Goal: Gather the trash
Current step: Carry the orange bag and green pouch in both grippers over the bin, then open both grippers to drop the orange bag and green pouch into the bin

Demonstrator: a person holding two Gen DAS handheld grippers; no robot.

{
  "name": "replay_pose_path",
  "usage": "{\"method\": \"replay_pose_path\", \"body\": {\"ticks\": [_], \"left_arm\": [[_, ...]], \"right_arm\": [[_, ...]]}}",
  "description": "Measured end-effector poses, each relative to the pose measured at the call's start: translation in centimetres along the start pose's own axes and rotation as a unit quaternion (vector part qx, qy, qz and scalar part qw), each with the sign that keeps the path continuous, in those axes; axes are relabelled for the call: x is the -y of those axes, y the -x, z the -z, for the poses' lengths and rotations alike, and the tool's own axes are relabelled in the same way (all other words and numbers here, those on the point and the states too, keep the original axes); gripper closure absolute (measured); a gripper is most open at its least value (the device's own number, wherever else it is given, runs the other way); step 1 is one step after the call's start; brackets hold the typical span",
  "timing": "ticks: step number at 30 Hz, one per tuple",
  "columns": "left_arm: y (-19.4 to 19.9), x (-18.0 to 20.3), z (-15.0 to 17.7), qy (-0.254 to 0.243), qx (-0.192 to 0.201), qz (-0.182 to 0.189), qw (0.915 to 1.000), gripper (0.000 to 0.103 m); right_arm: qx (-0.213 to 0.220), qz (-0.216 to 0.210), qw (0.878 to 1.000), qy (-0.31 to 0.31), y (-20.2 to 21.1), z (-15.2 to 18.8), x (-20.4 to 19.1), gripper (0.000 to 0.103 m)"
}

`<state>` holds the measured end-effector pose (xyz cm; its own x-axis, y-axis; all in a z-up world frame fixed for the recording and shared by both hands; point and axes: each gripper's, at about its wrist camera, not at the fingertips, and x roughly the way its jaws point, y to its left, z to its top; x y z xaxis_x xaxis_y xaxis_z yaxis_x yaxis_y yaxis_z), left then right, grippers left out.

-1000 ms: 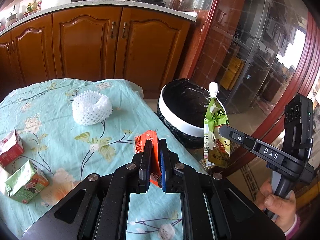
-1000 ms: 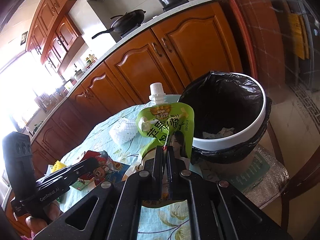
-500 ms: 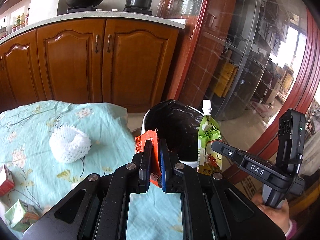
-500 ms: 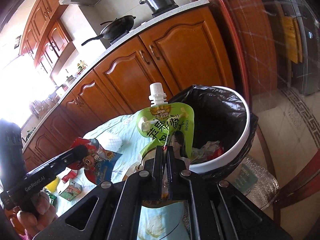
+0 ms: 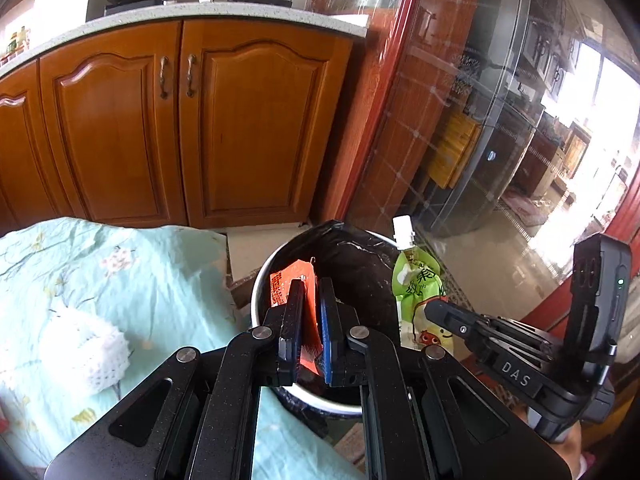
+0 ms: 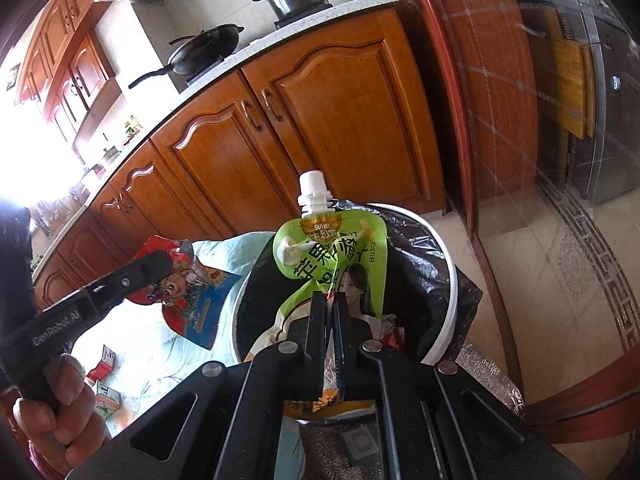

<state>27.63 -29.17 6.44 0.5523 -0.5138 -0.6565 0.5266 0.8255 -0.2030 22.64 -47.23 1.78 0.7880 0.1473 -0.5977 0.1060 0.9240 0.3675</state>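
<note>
My left gripper (image 5: 308,285) is shut on a red snack wrapper (image 5: 289,280) and holds it over the near rim of the white trash bin (image 5: 256,300) with a black liner. My right gripper (image 6: 329,295) is shut on a green spouted drink pouch (image 6: 332,252), upright above the bin (image 6: 450,320). In the left wrist view the pouch (image 5: 418,292) hangs at the bin's right side in the right gripper (image 5: 434,306). In the right wrist view the left gripper (image 6: 160,260) holds the wrapper (image 6: 192,300) beside the bin's left rim.
A table with a light blue floral cloth (image 5: 120,280) lies left of the bin. A white foam fruit net (image 5: 88,352) sits on it. Small cartons (image 6: 106,368) lie on the cloth. Wooden cabinets (image 5: 180,120) stand behind. A glass partition (image 5: 480,120) is to the right.
Both grippers have moved right, from above the table to over the bin, each still holding its item. The bin now sits directly under the wrapper and pouch.
</note>
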Motion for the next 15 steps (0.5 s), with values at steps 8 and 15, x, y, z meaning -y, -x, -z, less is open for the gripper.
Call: {"method": "replay_pose_path", "body": {"ticks": [8,15], "left_arm": [[-3.1,0.5,0.2,0.004,-0.028,-0.002,0.9996,0.097],[-4.2,0.7,0.5,0.001,-0.039,-0.005,0.9992,0.097]], "right_arm": [[-0.01,0.007,1.0,0.004,-1.7,-0.9,0.9,0.1],[-0.018,0.009,1.0,0.006,-2.6,-1.0,1.2,0.1]]}}
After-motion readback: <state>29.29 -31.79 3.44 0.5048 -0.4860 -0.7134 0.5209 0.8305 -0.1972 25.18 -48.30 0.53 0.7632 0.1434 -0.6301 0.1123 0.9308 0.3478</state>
